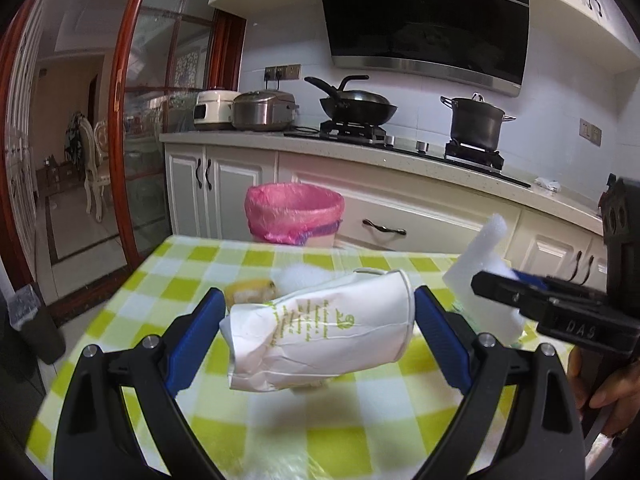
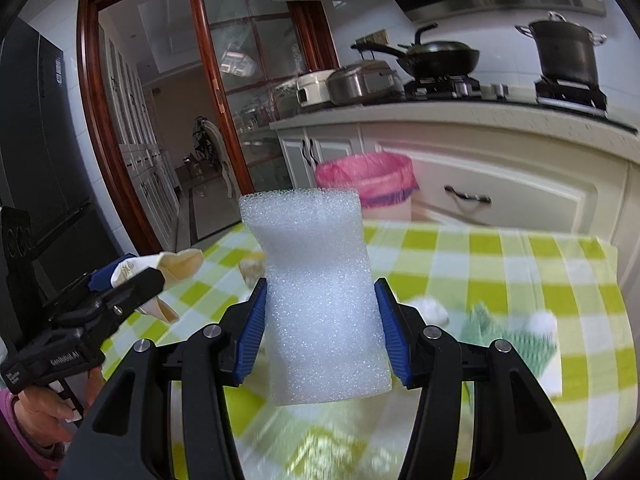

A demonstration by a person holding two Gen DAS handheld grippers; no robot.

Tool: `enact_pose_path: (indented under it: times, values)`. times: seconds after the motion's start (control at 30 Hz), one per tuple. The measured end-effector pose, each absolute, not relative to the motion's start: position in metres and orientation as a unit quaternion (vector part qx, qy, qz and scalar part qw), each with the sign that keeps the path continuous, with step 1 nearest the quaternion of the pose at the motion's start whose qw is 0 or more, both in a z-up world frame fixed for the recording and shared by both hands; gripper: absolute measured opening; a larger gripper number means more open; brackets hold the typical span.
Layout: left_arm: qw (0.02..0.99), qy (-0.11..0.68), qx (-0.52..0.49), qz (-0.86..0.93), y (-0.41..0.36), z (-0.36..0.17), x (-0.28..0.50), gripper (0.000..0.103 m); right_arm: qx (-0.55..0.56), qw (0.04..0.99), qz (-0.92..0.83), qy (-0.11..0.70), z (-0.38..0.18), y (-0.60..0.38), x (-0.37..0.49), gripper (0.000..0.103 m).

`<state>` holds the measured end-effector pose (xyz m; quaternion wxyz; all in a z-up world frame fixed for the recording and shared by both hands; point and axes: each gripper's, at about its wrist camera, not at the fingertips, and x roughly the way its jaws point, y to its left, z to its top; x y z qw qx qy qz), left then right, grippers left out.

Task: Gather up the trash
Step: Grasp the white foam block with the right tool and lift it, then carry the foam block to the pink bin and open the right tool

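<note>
My left gripper is shut on a crushed white paper cup with green print, held sideways above the checked table. Seen from the right wrist, that gripper sits at the left with the cup poking out. A white foam block stands upright with my right gripper shut on it; from the left wrist it shows at the right. A bin with a pink liner stands on the floor beyond the table's far edge.
More scraps lie on the green-and-white cloth: a yellowish piece, white wads and a green wrapper. White cabinets, a counter with rice cookers, a wok and a pot stand behind. A glass door is at the left.
</note>
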<state>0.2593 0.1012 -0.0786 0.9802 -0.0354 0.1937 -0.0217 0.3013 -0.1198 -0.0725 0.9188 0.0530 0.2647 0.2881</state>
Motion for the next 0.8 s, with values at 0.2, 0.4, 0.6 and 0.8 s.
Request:
enact_pose_path:
  times: [0.2,0.4,0.6,0.8]
  values:
    - [0.980,0.193,-0.036,-0.018,0.115,-0.065,0.305,0.091,0.040,0.921,0.302,0.244,-0.053,-0.104,0.340,0.051]
    - [0.979,0.201,-0.033,-0.016,0.133,-0.056,0.371,0.091,0.033,0.920,0.308,0.242,-0.042,-0.087,0.404,0.051]
    - [0.980,0.198,-0.017,-0.017,0.150,-0.049,0.454,0.091,0.037,0.913,0.319,0.252,-0.038,-0.069,0.491,0.051]
    - [0.977,0.209,-0.039,-0.029,0.172,-0.046,0.553,0.091,0.032,0.904,0.336,0.263,-0.043,-0.045,0.580,0.051]
